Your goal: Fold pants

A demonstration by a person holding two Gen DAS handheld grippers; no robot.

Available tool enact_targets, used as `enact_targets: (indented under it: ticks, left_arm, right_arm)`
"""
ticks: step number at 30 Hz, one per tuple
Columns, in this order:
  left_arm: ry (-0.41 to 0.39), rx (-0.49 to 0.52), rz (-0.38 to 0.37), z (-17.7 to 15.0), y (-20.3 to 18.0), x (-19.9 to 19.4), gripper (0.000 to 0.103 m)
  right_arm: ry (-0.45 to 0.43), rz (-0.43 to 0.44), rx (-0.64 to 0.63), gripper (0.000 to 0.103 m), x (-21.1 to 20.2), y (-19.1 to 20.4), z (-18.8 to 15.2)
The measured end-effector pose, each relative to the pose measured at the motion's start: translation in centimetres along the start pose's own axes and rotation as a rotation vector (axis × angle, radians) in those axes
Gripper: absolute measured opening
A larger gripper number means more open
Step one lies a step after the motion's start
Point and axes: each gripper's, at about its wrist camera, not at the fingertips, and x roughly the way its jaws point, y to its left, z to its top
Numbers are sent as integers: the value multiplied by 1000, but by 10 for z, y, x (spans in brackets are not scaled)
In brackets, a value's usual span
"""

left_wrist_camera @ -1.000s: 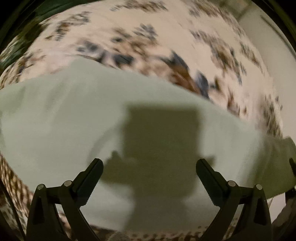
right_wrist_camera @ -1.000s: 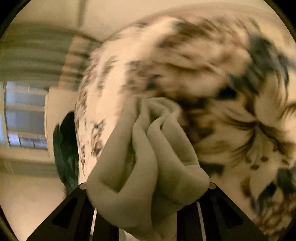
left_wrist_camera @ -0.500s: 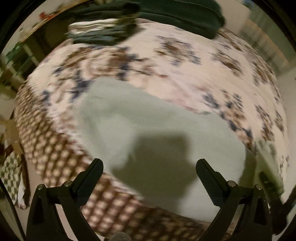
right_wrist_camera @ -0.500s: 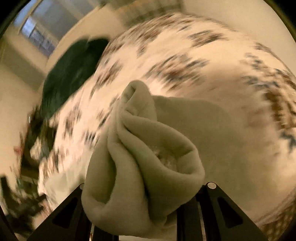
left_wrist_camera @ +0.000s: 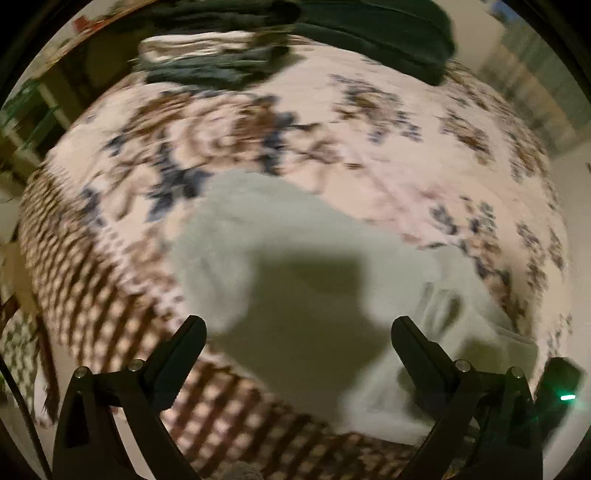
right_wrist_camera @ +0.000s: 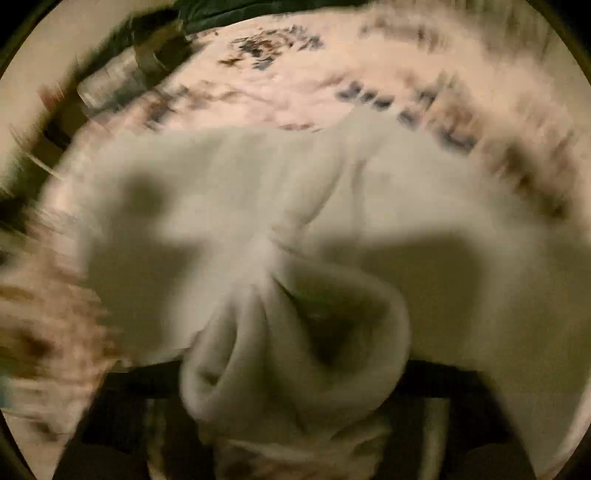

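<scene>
Left wrist view is showing the left tool (left_wrist_camera: 297,334) standing wide open, gripping nothing, above the pale pants (left_wrist_camera: 295,266) on the floral bed (left_wrist_camera: 369,147). The right tool (right_wrist_camera: 295,373) is clamping a bunched fold of the pants (right_wrist_camera: 288,332).

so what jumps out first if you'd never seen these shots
The pale pants spread over the floral bedspread fill both views, with gripper shadows dark across them. A bunched wad of the pants is clamped in the right gripper, while the left gripper hangs open above the cloth. Dark clothes lie at the bed's far edge.
</scene>
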Motion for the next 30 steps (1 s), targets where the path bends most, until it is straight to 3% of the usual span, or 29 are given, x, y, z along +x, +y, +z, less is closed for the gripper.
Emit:
enact_targets:
  ticks: [3,4,8,11,12,14,17,19,21,25,27,30]
  left_arm:
    - [51,16,-114,4,-27,15,103]
    - [76,29,-141,4,-37,23,103]
    - [191,122,-200,2,-87,71,103]
    - [309,193,-222,-4,-119,115,101]
    - [342,214,-225,-8,-126,125,85]
    - [382,260,-209,-15,-135,138,42]
    - [318,390,-132,-26,-137,119,33]
    - [288,448,-65,-32,-127,116,35]
    - [316,396,-80,-32,-112,124,37]
    - [372,315,-137,-28,-108,115,53]
    - [423,216,-216,-31,-96,111,73]
    - [495,125,-289,-49,-85,120,73]
  right_arm:
    - [-69,149,146,85,-60,-32,-4]
    - [-98,145,187,85,-79,-45,-7]
    - [-152,-28,361,85,-133,-113,-28]
    - [-163,-119,474,85,-150,-170,-41]
    - [-156,-140,521,85,-150,-191,-46]
    - [-138,-147,578,85,-146,-229,-51]
    - [-67,-139,592,85,-128,-254,-53]
    - [5,-208,529,85,-111,-259,-54]
    - [3,-240,513,85,-105,-263,-58]
    - [5,-169,614,85,-98,-276,-71]
    - [-15,-114,660,85,-108,-277,-81]
    - [-22,-58,694,85,-121,-274,-101]
